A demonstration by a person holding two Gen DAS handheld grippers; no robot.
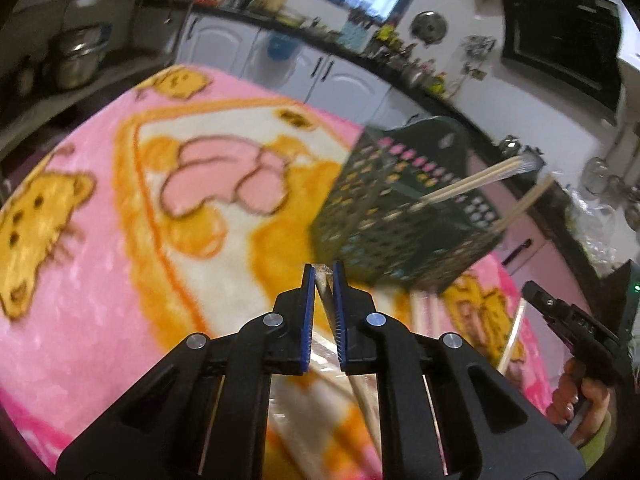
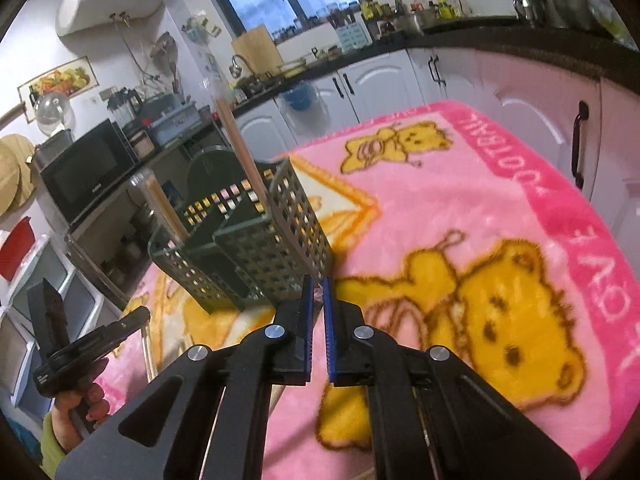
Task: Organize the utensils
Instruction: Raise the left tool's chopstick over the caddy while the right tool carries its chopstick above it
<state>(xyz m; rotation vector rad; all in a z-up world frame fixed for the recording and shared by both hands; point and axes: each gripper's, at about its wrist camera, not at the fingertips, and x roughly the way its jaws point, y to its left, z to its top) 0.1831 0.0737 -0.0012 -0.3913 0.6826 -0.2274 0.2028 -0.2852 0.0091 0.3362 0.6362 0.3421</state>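
I see a dark green perforated utensil basket [image 2: 256, 240] standing on the pink cartoon blanket [image 2: 480, 208] that covers the table, near its far edge by the white cabinets [image 2: 384, 80]. Two wrapped pairs of wooden chopsticks [image 2: 240, 140] stand tilted in it, one in a rear compartment and one [image 2: 164, 204] in the compartment at the left end in my right view; their tops rise well above the rim.

My left gripper [image 1: 323, 270] is clamped on another clear-wrapped pair of chopsticks [image 1: 325, 292]: the wrapper's tip pokes out between the blue pads [image 1: 308, 312], and the sticks trail back under the gripper. More wrapped chopsticks [image 1: 512, 340] lie on the blanket just this side of the basket.

My right gripper [image 2: 315, 280] has its jaws nearly together; something small shows at the tips, but I cannot tell what it is. Both grippers point downward at a slant, just short of the basket's near wall. A hand [image 1: 580, 396] with a yellow-green sleeve [image 1: 596, 444] grips the right tool's handle.
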